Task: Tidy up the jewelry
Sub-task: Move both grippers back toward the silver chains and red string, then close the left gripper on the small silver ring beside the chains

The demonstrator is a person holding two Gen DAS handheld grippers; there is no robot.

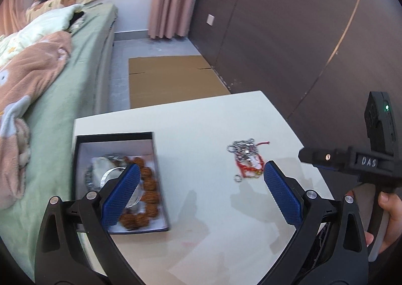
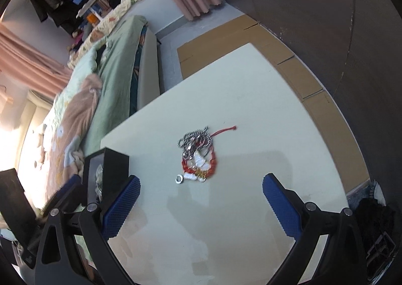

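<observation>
Left wrist view, left gripper [image 1: 201, 194]: the blue-padded black gripper is being held wide open above the white counter [image 1: 213, 124], with nothing between its pads.
Left wrist view, box: a shallow dark-walled rectangular box with a pale lining [image 1: 86, 149] is being seen at the counter's left edge, partly behind the left pad.
Left wrist view, box contents: a bracelet of large brown wooden beads [image 1: 150, 189] is lying inside the box beside a clear bangle [image 1: 109, 174]; the details are being blurred.
Left wrist view, loose jewelry: a tangled heap of silver chain and red cord [image 1: 247, 159] is lying on the counter, well apart from the box, just beyond the right pad.
Left wrist view, right gripper: only its black body is being shown at the right edge.
Right wrist view, right gripper [image 2: 201, 206]: it is being held fully open over the bare counter [image 2: 251, 89], gripping nothing.
Right wrist view, loose jewelry: the heap [image 2: 198, 157] is lying ahead of the gripper, with a small silver ring [image 2: 179, 179] at its near edge.
Right wrist view, box: the dark box [image 2: 116, 167] is being seen at the left, beside the green-covered bed [image 2: 115, 64].
</observation>
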